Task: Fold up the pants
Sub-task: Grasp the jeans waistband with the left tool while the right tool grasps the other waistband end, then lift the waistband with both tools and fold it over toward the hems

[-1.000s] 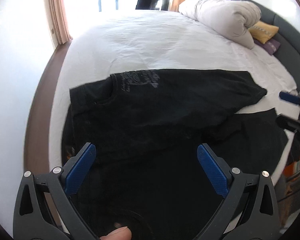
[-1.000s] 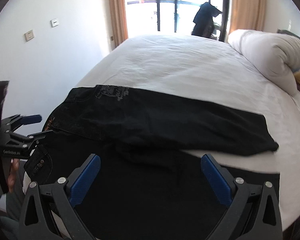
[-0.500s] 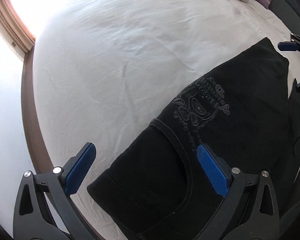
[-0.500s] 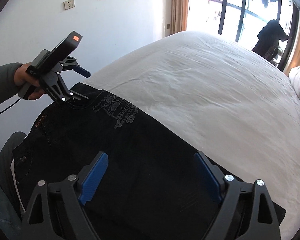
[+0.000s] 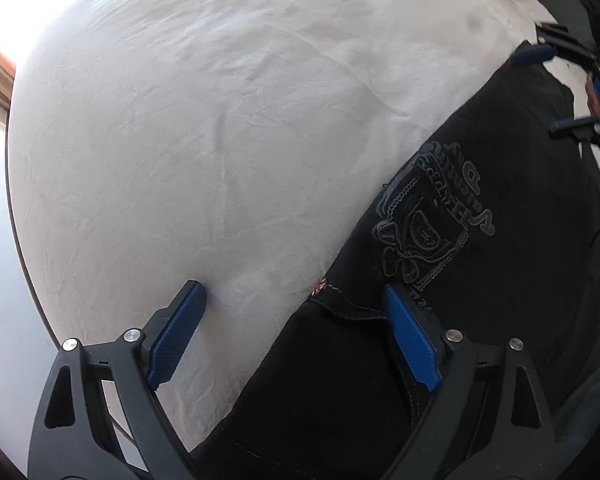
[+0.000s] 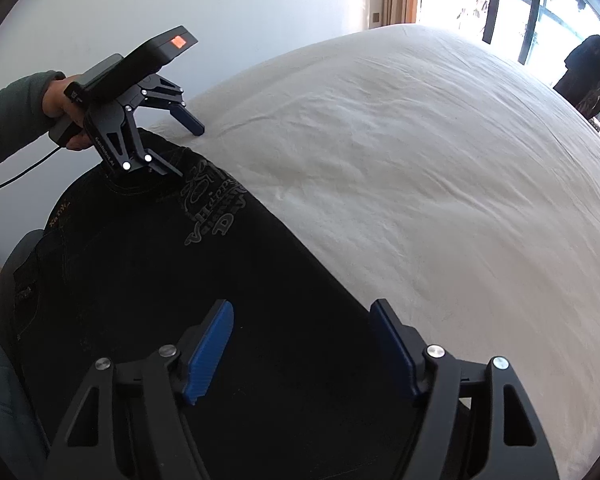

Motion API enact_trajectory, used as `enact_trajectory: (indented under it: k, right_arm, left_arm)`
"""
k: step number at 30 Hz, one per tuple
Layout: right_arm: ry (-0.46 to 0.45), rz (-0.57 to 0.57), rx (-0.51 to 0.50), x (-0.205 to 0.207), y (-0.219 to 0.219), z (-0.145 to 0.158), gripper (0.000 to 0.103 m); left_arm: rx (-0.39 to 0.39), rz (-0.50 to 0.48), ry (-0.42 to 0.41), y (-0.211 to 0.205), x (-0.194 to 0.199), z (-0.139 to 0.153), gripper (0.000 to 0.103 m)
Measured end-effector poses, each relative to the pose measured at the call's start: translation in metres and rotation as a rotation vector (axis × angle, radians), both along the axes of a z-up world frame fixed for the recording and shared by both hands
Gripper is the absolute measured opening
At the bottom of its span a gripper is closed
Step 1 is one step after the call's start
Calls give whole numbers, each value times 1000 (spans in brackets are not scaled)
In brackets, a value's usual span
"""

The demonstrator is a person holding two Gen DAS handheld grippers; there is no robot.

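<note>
While spread wide over the waistband edge of the black pants, straddles that edge with the left gripper: one blue pad pressed onto the white bed sheet, the other pad over the dark cloth just beside the pocket seam and the grey embroidered logo. Nothing clamped between them. Seen from the right wrist view, same tool down at the far left corner of the garment, held by a hand in a grey sleeve. Right gripper likewise gaping, empty, poised above the leg end near the cloth's far edge; contact with the fabric cannot be told. Pants laid flat along the near side of the bed.
</note>
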State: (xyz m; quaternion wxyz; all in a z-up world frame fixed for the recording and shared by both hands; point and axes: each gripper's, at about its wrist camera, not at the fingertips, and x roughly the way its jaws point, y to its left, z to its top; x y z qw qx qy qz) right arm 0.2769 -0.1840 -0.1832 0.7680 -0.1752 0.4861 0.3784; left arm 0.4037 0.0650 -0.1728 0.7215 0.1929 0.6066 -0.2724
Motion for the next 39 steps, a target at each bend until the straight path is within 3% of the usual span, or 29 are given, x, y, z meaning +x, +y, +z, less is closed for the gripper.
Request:
enact_trajectory:
  k: [2,5,7,10,16,21,31,34,36,39]
  right_arm:
    - [10,2,-13,8,2,-5,67]
    - [28,9,-32,18,6,-12,60]
    - [44,19,-42,23,11,-18,58]
    - [56,39,-65,28,20,-27,57]
    - [71,99,-86,30,42,-31,53]
    - [99,133,-105,38,47,-33,52]
    - [158,155,-132,44,27,-32,50]
    - [166,159,-134,44,18,-29,42]
    - [177,170,-129,42,14,-30,28]
    - [169,183,-137,34,8,-26,20]
  left_arm:
    - [10,-10,-14,-3,-5,-1,82]
    - [-3,-15,-31,-8,-14,0,61]
    - [-9,-40,-40,-12,-24,2,29]
    - [25,-83,-97,-24,-45,7,12]
    - [1,-58,-244,-16,-80,25,10]
    - [15,-95,-392,-16,-109,52,10]
    - [2,-109,-508,-5,-133,71,10]
    - [1,-114,-522,-9,-118,67,10]
    - [1,-113,-520,-17,-113,60,10]
    - [1,-104,-517,-15,-117,61,10]
